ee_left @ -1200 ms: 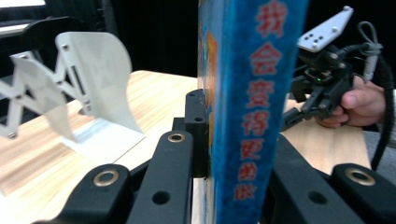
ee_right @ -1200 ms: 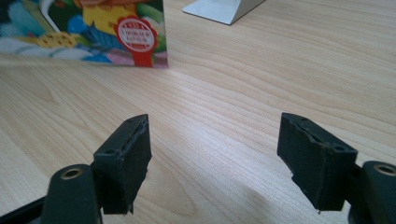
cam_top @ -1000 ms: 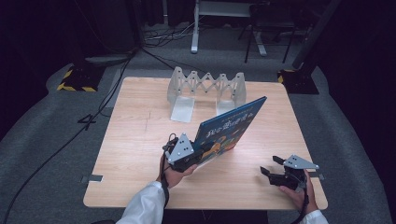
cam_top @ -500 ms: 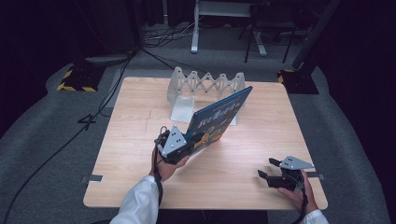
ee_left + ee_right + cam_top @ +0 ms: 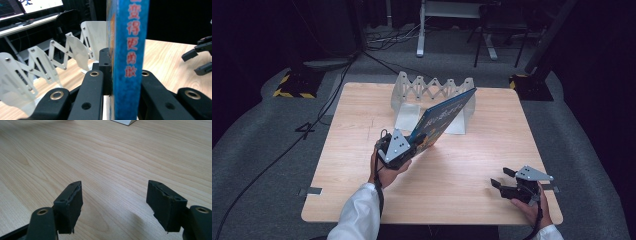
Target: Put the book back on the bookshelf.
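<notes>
In the high view the left gripper [image 5: 414,142] sits just left of the frame's centre, clamped on the lower end of a blue book [image 5: 443,119]. The book slants up and to the right, clear of the wooden table [image 5: 362,130], its upper corner reaching the white accordion rack [image 5: 432,90] that stands in the upper middle of the tabletop. Whether that corner touches the rack or merely passes in front of it is hard to tell from this angle.

In the left gripper view the book's blue spine [image 5: 128,57], printed with red characters, runs upright through the centre of the frame, with a black jaw pressed against it on each side. The rack's white scissor links [image 5: 42,65] fill the left half of that frame.

The right gripper [image 5: 504,179] rests low in the lower right of the high view, well apart from the book, in the person's hand [image 5: 532,210]. Its jaws have just been closing a little, yet in the right gripper view they stand wide apart over bare wood [image 5: 112,157], with nothing between them. The same gripper shows small at the right edge of the left gripper view [image 5: 200,57].
</notes>
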`<state>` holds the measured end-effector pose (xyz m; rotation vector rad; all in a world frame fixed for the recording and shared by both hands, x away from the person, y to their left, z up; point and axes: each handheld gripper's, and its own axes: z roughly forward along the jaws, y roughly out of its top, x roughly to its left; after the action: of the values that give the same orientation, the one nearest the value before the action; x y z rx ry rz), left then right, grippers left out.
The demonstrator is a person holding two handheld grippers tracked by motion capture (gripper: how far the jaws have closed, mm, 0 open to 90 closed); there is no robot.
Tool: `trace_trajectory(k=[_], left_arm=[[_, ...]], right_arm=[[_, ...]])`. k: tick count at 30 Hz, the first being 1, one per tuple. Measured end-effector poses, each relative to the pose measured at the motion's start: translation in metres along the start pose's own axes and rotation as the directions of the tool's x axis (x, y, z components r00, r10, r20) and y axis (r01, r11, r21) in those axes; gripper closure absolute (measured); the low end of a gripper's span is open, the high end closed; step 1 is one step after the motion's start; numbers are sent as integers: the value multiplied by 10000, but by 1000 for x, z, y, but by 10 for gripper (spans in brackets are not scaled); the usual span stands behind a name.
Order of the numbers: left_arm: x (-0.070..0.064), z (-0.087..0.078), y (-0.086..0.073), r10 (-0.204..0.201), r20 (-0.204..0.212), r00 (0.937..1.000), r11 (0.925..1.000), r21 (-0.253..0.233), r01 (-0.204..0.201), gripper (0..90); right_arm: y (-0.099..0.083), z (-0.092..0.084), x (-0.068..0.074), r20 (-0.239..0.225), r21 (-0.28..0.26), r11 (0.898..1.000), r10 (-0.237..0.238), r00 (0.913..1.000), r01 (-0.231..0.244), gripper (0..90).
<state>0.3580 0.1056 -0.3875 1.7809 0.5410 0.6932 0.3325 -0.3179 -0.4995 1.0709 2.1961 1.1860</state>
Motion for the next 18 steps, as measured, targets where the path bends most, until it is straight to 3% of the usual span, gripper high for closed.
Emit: trace_trajectory(k=[6,10,14,18], left_arm=[[10,-7,5,181,-444,9989,9998,79,-178,830],[23,-16,5,-176,-858,9962,9996,-214,158,829],[35,-22,2,-456,-1306,9904,9985,-348,414,829],[46,-25,-5,-803,-1810,9802,9964,-423,738,829]], right_arm=[[0,0,1,1,74,9999,-85,10000,85,307],[0,1,2,-16,117,9998,-138,9999,138,307],[0,2,2,2,143,9998,-170,9999,170,307],[0,1,2,-18,140,9997,-189,9998,190,307]])
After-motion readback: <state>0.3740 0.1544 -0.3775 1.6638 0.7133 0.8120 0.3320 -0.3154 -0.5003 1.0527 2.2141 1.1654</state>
